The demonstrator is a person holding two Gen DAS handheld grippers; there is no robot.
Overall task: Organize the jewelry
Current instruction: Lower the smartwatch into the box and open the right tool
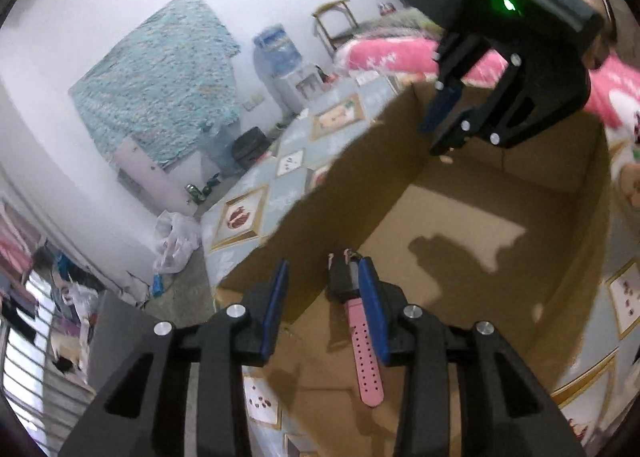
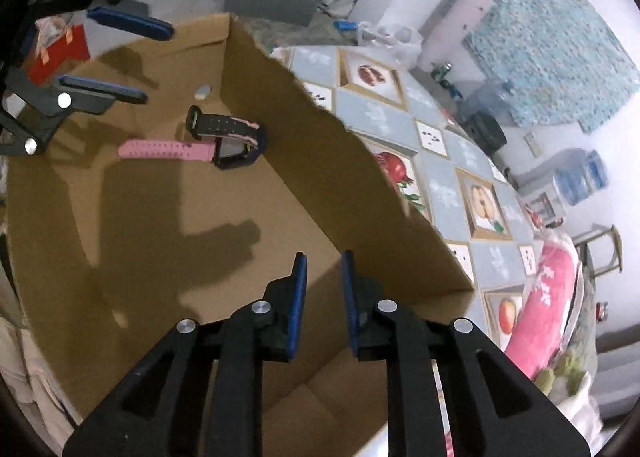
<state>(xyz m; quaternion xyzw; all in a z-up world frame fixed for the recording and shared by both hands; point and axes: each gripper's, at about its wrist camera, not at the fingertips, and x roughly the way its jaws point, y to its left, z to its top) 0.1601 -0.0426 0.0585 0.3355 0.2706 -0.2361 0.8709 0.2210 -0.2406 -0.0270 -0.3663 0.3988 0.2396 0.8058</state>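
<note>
A watch with a pink strap and dark case [image 2: 192, 147] is inside the open cardboard box [image 2: 360, 185]. In the left wrist view the watch [image 1: 362, 341] hangs against the inner face of my left gripper's right finger, with the jaws apart; whether it touches the box floor I cannot tell. My left gripper [image 1: 324, 269] is open above the box's near corner, and it also shows in the right wrist view [image 2: 154, 65]. My right gripper [image 2: 323, 261] is open and empty over the box's other end, and it shows in the left wrist view [image 1: 436, 137].
The box stands on a table with a blue fruit-patterned cloth [image 2: 440, 161]. A small round sticker [image 2: 203, 91] lies on the box wall. A pink cushion [image 2: 548, 297], a water dispenser [image 1: 280, 53] and a stool [image 1: 334, 17] are beyond the table.
</note>
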